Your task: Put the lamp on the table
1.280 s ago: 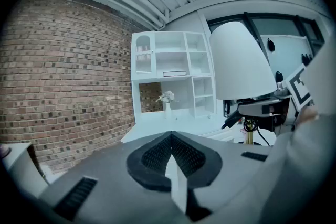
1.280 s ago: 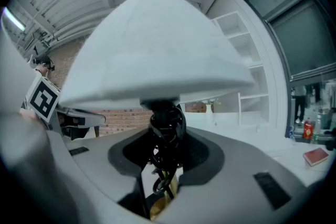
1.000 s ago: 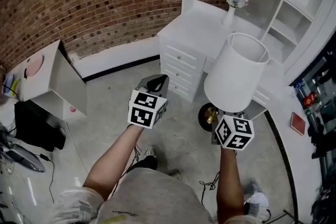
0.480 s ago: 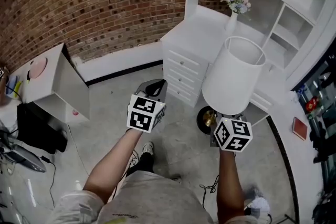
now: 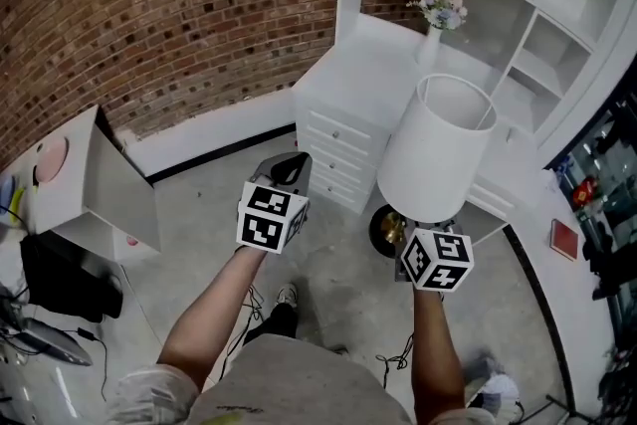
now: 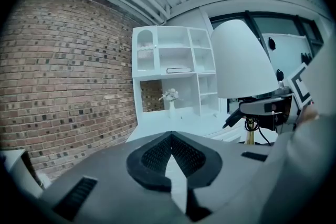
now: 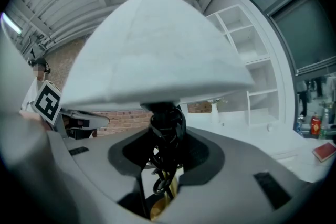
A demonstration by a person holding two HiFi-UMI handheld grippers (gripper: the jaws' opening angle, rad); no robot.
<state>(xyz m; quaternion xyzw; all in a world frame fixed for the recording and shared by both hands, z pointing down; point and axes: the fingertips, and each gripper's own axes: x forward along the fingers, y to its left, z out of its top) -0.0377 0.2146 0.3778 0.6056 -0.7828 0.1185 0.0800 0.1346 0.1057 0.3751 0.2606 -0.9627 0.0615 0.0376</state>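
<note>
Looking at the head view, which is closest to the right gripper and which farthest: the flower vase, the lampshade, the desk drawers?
1. Lampshade, just above the right gripper.
2. Desk drawers, ahead to the left.
3. Flower vase, at the desk's back.

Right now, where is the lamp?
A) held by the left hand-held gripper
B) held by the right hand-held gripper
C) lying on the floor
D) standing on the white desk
B: the right hand-held gripper is closed on the stem of the lamp, which is not yet on the white desk; the left hand-held gripper is shut and empty.
</note>
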